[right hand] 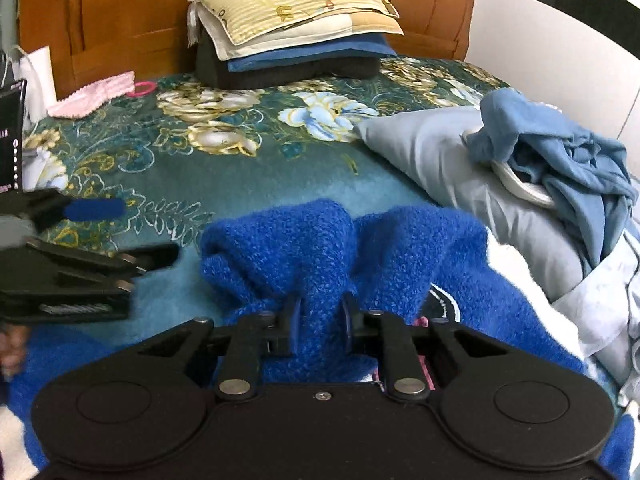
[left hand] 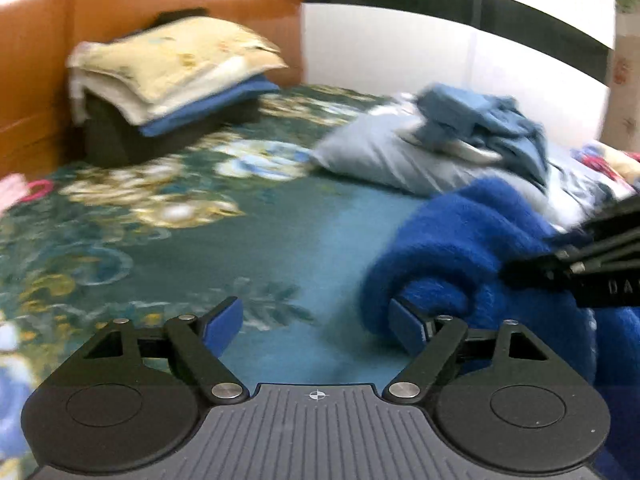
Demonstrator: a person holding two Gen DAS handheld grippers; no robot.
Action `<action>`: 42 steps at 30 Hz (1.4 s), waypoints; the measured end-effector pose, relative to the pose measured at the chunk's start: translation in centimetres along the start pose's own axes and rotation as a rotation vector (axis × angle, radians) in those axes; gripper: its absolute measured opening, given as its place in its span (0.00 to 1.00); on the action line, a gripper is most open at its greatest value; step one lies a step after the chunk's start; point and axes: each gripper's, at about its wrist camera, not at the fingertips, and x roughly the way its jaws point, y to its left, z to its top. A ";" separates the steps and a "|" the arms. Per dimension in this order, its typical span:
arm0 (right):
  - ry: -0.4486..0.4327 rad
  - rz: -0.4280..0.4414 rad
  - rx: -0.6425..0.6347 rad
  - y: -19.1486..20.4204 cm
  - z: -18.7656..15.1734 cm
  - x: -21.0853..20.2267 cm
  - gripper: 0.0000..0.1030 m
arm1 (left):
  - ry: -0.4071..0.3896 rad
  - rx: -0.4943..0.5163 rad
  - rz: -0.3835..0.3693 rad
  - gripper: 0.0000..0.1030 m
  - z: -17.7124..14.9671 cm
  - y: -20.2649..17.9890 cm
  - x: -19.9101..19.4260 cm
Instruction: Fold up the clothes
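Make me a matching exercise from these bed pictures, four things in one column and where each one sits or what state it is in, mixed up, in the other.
Things:
1. fleece garment
2. folded stack
3. pink cloth
4. left tool

Places or states:
A. by the headboard, topped by a yellow piece
B. open, nothing between its pads
C. pinched by the right tool
D. flat on the bedspread near a pink ring

Pairs: 1-C, 2-A, 3-D, 4-B
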 end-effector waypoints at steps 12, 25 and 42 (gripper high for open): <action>-0.016 0.033 0.069 -1.0 -0.7 0.2 0.20 | 0.063 -0.038 -0.147 0.36 0.0 -0.5 3.3; -0.060 0.064 0.165 -2.3 -1.4 -1.7 0.23 | -0.326 0.039 0.049 0.09 3.4 -5.0 -3.8; -0.151 0.113 0.093 1.2 -0.1 -2.8 0.33 | -0.388 0.005 0.055 0.10 0.9 -1.5 -5.9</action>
